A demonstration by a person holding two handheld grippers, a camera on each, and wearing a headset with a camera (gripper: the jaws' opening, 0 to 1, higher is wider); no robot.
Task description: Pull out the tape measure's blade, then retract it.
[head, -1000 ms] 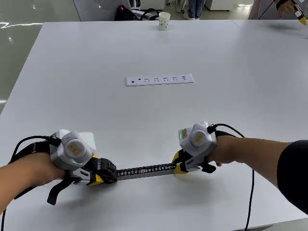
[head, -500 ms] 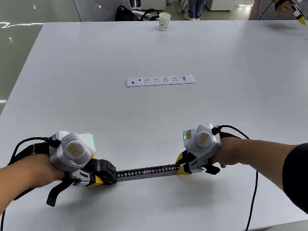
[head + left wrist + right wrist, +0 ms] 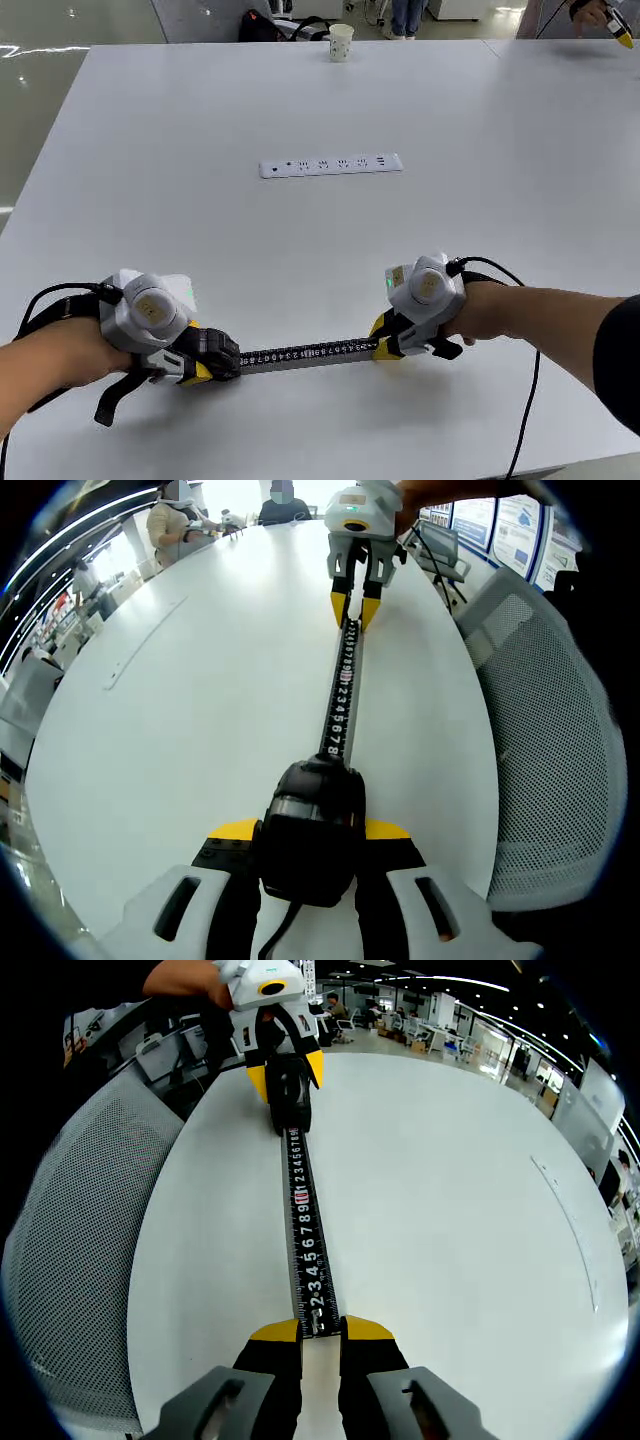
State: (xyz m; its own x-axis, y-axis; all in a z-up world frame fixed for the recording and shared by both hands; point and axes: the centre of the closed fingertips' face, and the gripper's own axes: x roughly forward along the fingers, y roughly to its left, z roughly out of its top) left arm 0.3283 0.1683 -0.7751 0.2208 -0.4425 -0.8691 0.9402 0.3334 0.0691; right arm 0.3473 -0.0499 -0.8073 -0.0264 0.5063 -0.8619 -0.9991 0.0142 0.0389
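Observation:
A black tape measure case (image 3: 218,355) (image 3: 312,825) lies near the front of the white table, with my left gripper (image 3: 205,365) (image 3: 310,835) shut on it. Its dark blade (image 3: 305,354) (image 3: 342,685) (image 3: 305,1235) with white numbers stretches out flat to the right. My right gripper (image 3: 382,340) (image 3: 320,1335) is shut on the blade's end hook. In the right gripper view the case (image 3: 288,1085) sits far ahead between the left gripper's yellow-tipped fingers. In the left gripper view the right gripper (image 3: 357,605) pinches the blade's far end.
A white power strip (image 3: 330,165) lies mid-table. A paper cup (image 3: 341,43) stands at the far edge. A grey mesh chair (image 3: 550,730) (image 3: 80,1230) sits beside the table's near edge. Cables trail from both grippers. Another person's hand (image 3: 600,15) is at the far right.
My right gripper has moved to the right, drawing more blade out of the case. The left gripper has stayed about where it was on the case.

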